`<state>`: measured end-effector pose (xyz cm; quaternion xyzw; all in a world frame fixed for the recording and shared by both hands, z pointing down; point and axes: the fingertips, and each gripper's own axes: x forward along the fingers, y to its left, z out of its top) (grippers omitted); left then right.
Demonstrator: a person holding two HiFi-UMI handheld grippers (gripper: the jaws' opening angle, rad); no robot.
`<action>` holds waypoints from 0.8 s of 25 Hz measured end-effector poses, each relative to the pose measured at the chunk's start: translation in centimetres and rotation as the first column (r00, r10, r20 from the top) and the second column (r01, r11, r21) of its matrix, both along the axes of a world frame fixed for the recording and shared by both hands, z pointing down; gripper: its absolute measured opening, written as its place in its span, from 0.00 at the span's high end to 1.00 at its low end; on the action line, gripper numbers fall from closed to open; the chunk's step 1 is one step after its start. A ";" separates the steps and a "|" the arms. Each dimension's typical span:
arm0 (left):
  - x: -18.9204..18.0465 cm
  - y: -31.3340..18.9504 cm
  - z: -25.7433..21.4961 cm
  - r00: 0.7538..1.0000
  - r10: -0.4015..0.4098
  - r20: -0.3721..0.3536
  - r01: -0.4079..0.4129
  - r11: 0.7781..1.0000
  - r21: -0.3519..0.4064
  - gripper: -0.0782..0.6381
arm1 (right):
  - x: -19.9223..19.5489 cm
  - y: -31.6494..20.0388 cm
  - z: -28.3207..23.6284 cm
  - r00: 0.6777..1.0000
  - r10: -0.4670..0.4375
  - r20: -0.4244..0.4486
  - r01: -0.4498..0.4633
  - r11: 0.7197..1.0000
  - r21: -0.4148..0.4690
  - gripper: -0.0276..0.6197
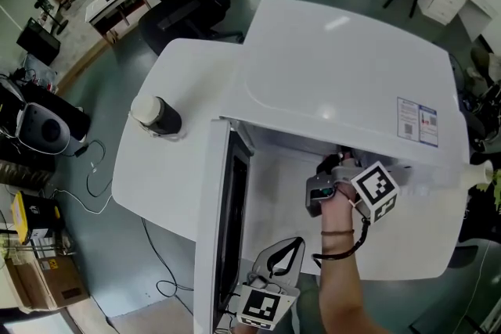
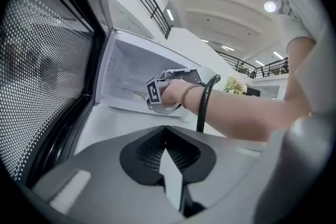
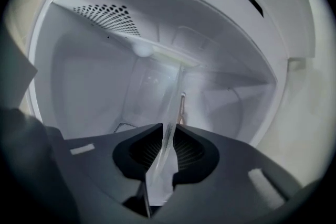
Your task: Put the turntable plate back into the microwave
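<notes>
White table (image 1: 153, 188) bears microwave (image 1: 344, 66) and capped jar (image 1: 157, 115).

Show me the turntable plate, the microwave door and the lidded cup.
turntable plate (image 3: 172, 107), right gripper view, glass edge above the jaws
microwave door (image 1: 233, 207), head view, dark window
lidded cup (image 1: 149, 107), head view, white lid

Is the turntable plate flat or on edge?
On edge: the clear glass turntable plate stands nearly upright, clamped in the right gripper, inside the white microwave.

In the head view, the microwave (image 1: 344, 66) roof hides the fingers of the right gripper (image 3: 167, 136) and the turntable plate (image 3: 164, 162) between them, while the bottom edge crops the left gripper (image 1: 291, 250).
</notes>
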<state>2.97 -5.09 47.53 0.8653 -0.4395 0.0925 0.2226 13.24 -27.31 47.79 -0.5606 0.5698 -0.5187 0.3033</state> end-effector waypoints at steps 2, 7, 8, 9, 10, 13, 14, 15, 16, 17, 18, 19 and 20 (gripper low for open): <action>0.2 0.1 -0.2 1.000 -0.002 -0.007 0.002 1.000 -0.006 0.89 | -0.1 0.1 0.2 1.000 -0.010 -0.009 0.010 1.000 -0.018 0.88; 0.4 0.4 -0.6 1.000 -0.006 -0.011 0.005 1.000 -0.014 0.89 | -0.5 0.4 1.0 0.997 -0.049 -0.053 0.044 0.994 -0.096 0.85; 0.4 0.4 -0.6 1.000 -0.005 -0.008 0.004 1.000 -0.012 0.89 | -0.5 0.5 1.1 0.997 -0.057 -0.055 0.051 0.993 -0.107 0.85; 0.4 0.5 -0.6 1.000 -0.002 -0.003 0.002 1.000 -0.006 0.89 | -0.6 0.6 1.1 0.996 -0.066 -0.054 0.059 0.992 -0.114 0.84; 0.5 0.5 -0.6 1.000 -0.001 0.001 0.001 1.000 -0.003 0.89 | -0.6 0.7 1.1 0.996 -0.075 -0.053 0.068 0.991 -0.118 0.84; 0.5 0.5 -0.5 1.000 0.000 0.010 0.000 1.000 0.009 0.89 | -0.7 0.8 1.1 0.993 -0.099 -0.059 0.091 0.988 -0.128 0.84; 0.4 0.5 -0.6 1.000 0.001 0.013 -0.001 1.000 0.013 0.89 | -0.8 0.8 1.1 0.993 -0.105 -0.060 0.096 0.986 -0.134 0.83; 0.4 0.5 -0.6 1.000 0.000 0.014 0.000 1.000 0.015 0.89 | -0.9 0.9 1.1 0.992 -0.111 -0.060 0.101 0.985 -0.141 0.82; 0.4 0.6 -0.7 1.000 -0.002 0.014 0.002 1.000 0.015 0.89 | -0.9 1.0 1.2 0.991 -0.116 -0.061 0.106 0.983 -0.148 0.81; 0.5 0.5 -0.8 1.000 -0.005 0.013 0.005 1.000 0.015 0.89 | -0.9 1.1 1.4 0.991 -0.122 -0.062 0.111 0.982 -0.154 0.80; 0.5 0.5 -0.8 1.000 -0.008 0.011 0.008 1.000 0.015 0.89 | -0.9 1.2 1.5 0.990 -0.127 -0.065 0.115 0.980 -0.159 0.79; 0.5 0.5 -0.9 1.000 -0.011 0.010 0.011 1.000 0.016 0.89 | -0.9 1.3 1.6 0.989 -0.131 -0.066 0.119 0.980 -0.162 0.78; 0.5 0.4 -1.0 1.000 -0.014 0.009 0.014 1.000 0.017 0.89 | -1.0 1.4 1.6 0.989 -0.137 -0.063 0.125 0.979 -0.162 0.78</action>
